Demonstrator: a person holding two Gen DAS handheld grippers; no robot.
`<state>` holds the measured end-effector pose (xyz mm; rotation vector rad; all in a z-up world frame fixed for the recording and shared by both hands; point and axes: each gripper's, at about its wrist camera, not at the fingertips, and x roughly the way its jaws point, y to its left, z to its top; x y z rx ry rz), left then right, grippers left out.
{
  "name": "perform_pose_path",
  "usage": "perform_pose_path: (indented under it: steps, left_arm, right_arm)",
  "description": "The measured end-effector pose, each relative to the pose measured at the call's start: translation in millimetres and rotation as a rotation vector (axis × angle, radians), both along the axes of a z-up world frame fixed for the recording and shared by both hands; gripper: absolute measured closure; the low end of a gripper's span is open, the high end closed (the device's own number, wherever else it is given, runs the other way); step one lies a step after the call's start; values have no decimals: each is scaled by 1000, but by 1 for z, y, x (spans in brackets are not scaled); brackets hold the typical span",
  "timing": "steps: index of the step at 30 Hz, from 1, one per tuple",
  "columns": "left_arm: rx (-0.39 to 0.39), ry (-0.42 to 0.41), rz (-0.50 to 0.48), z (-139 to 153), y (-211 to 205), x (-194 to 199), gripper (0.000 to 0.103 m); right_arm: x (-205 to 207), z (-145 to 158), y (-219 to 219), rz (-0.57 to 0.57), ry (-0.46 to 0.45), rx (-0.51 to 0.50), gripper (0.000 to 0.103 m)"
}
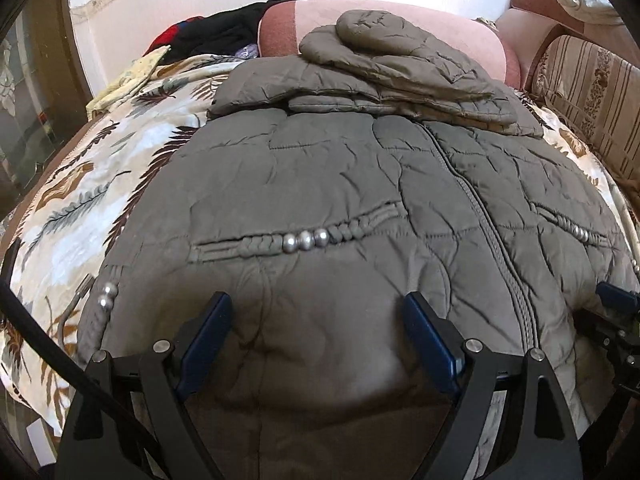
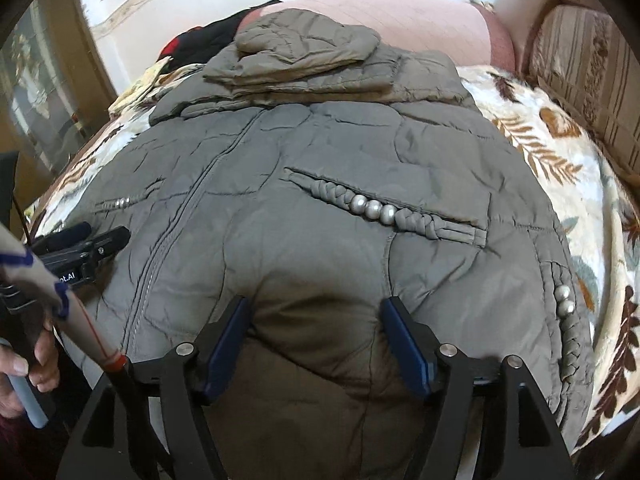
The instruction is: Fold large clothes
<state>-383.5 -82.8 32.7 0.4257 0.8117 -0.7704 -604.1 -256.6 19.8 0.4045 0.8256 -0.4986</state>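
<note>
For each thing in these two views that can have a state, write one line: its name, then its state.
Jacket: spread flat, front up, lower half unfolded.
Zipper: closed.
Sleeves: folded across the chest.
Hood: folded down onto the sleeves.
Left tool: open, over the hem, gripping nothing.
Right tool: open, over the hem, gripping nothing.
Leaf-print blanket: spread under the jacket.

Only readable bit anywhere: white letters "ot.AI", front part cut off, on a small dark label on the side of the left gripper [image 2: 100, 240] over at the left edge of the right wrist view, nothing else legible on either side.
</note>
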Motion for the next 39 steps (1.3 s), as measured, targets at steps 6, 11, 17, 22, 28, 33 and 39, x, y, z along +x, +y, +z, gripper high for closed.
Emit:
perform_pose_path:
  steps: [6,11,17,22,28,33,39]
  left_arm:
    - [-2,-31,-6,0,9,-11,17]
    - [-6,-66,-16,2,20,-20,17]
    - [-28,-94,3,6,40,-25,17]
    - [-48,-136,61,10,66,-18,17]
    - [-107,-110,221,23,102,23,17]
    - [-181,15,379,20,134,67,17]
    - [-263,227,485,-1,161,98,17]
  right_arm:
    - [-8,-2,4,20,-39,-12,30]
    - [-15,2,5,32,-61,5,29]
    - [-43,11,-3,13,-164,74,29]
    - [-78,21,-23,-68,-250,96,29]
    - [-133,24,-62,-290,-307,110,28]
    - [-159,10,-89,-422,-359,230,28]
    - [-149,-1,-94,-392,-363,315,29]
